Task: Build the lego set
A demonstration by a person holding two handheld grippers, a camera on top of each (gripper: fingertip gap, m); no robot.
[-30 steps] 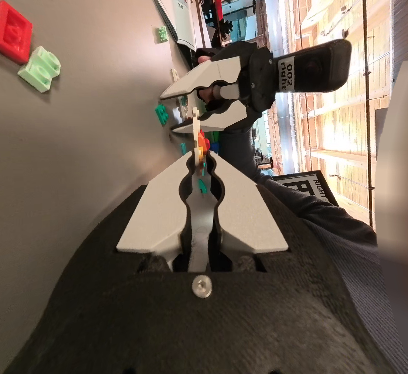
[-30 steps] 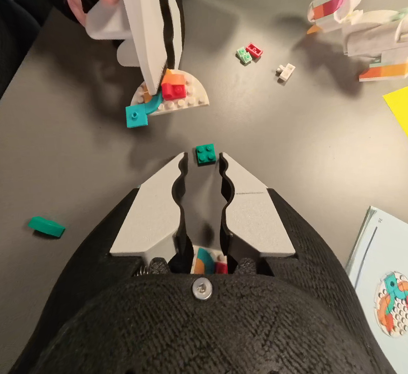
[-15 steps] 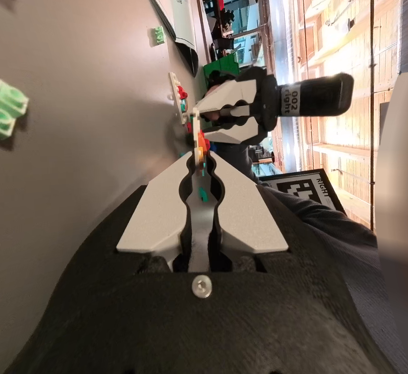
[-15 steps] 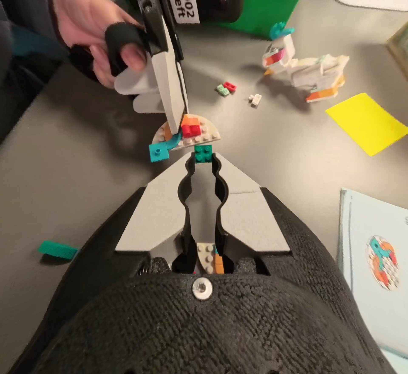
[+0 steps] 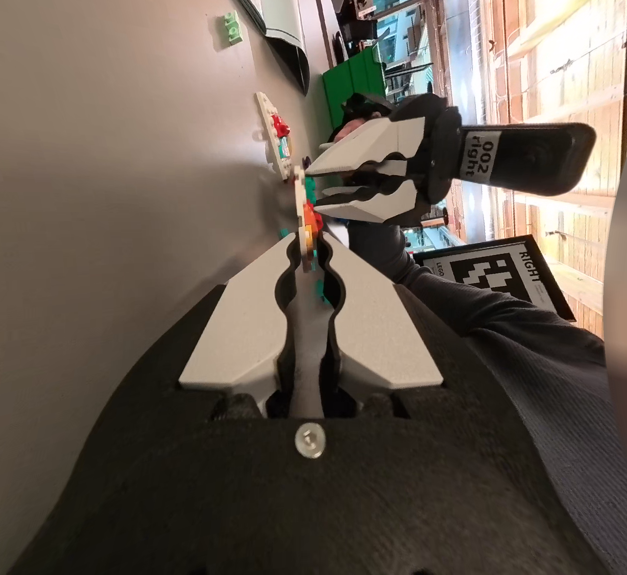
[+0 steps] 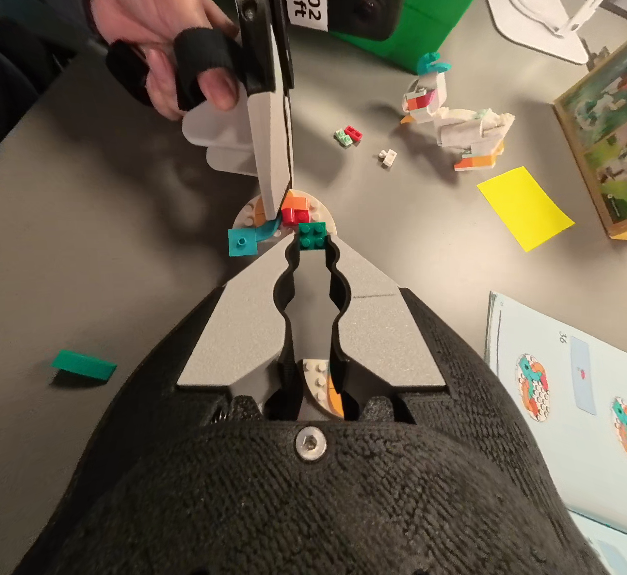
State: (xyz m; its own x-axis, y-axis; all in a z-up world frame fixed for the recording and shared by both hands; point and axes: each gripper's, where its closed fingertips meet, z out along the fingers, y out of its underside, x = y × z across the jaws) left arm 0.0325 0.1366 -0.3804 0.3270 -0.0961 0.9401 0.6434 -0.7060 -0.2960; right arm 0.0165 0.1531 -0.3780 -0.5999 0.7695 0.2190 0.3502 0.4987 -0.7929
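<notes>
My left gripper (image 5: 308, 239) is shut on a white half-round plate (image 5: 299, 199), seen edge-on in the left wrist view. In the right wrist view the plate (image 6: 319, 211) carries orange and red bricks (image 6: 296, 214) and a teal curved piece ending in a teal square tile (image 6: 241, 241). My right gripper (image 6: 312, 239) is shut on a green 2x2 brick (image 6: 312, 236). It holds the brick against the plate's studded face, beside the red brick. The left wrist view shows the right gripper (image 5: 310, 192) coming from the right with the green brick (image 5: 308, 185) at its tips.
On the grey table lie a teal slope (image 6: 83, 364), small light-green and red bricks (image 6: 347, 135), a white piece (image 6: 387, 156), a built white bird (image 6: 454, 128), yellow paper (image 6: 524, 207), an instruction booklet (image 6: 556, 372) and a green bin (image 6: 424, 16). A second white plate (image 5: 271, 138) lies beyond. The grippers are tip to tip, or close to it. Left tips and right tips are each some 12 centimeters from the teal slope (image 6: 83, 364).
My right gripper has shut on the green brick that lay on the table, lifted it and brought it up to the plate. The left gripper keeps holding the plate.
</notes>
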